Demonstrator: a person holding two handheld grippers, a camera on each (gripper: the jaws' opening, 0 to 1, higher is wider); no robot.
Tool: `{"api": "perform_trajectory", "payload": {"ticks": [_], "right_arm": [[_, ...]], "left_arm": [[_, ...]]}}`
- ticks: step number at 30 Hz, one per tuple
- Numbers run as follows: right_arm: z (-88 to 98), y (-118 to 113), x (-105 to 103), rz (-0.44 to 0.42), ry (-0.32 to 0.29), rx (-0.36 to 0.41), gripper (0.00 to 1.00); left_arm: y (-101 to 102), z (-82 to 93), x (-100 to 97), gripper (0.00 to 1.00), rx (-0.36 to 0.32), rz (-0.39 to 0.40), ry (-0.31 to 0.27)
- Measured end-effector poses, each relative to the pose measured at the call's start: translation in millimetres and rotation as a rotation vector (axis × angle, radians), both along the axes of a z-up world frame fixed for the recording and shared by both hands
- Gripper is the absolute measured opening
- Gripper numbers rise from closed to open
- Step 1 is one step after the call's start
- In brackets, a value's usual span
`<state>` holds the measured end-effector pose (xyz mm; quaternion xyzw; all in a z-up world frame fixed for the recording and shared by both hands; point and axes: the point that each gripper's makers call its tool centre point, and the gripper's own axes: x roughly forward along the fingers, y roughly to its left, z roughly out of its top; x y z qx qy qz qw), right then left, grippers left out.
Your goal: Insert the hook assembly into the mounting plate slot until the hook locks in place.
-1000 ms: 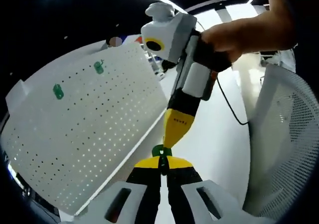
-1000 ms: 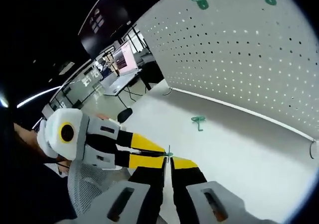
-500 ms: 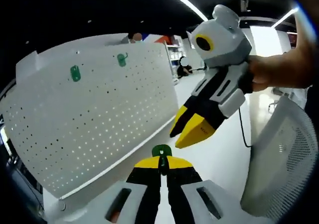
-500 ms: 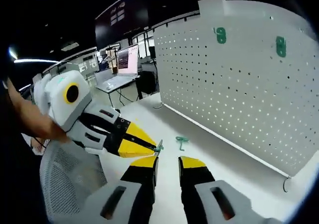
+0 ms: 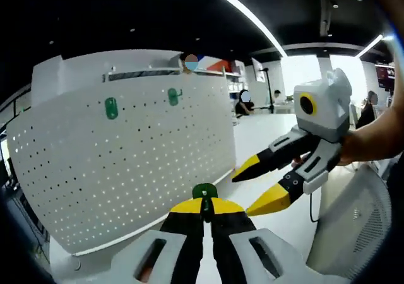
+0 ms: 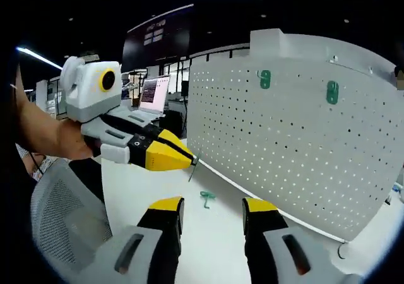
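My grippers' jaws are yellow-tipped black, the hook [image 5: 204, 192] green, the dotted mounting plate [image 6: 297, 151] white.

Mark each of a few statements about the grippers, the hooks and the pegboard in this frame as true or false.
1. The right gripper is open with nothing between its jaws. True.
2. The left gripper is open and empty. False: it is shut on a green hook.
3. Two green hooks already hang high on the white pegboard. True.
4. No hook lies on the table. False: a loose green hook lies on the white table near the pegboard's base.
5. The pegboard lies flat. False: it stands upright.
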<state>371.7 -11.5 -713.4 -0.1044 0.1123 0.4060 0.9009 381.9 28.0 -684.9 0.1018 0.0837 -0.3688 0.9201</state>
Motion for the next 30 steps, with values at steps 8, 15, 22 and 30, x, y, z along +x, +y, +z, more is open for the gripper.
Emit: {"api": "perform_trajectory", "payload": {"ticks": [8,15,22,30], "right_arm": [[3.7,-19,-2,-0.058,-0.043,0.023,0.47],[5.6,-27,-7,-0.092,-0.068,0.041,0.5],[4.7,-32,-9,-0.115,-0.087,0.05,0.5],[2.5,-36,-10,-0.128,-0.082,0.068,0.5]], "left_arm": [[-6,36.6,24.7,0.02,-0.057,0.035,-0.05],[-8,67.3,53.4,0.02,-0.078,0.089,-0.103],[-14,96.7,80.4,0.03,-0.123,0.142,-0.151],[-22,120.5,110.6,0.03,-0.145,0.184,-0.19]]}}
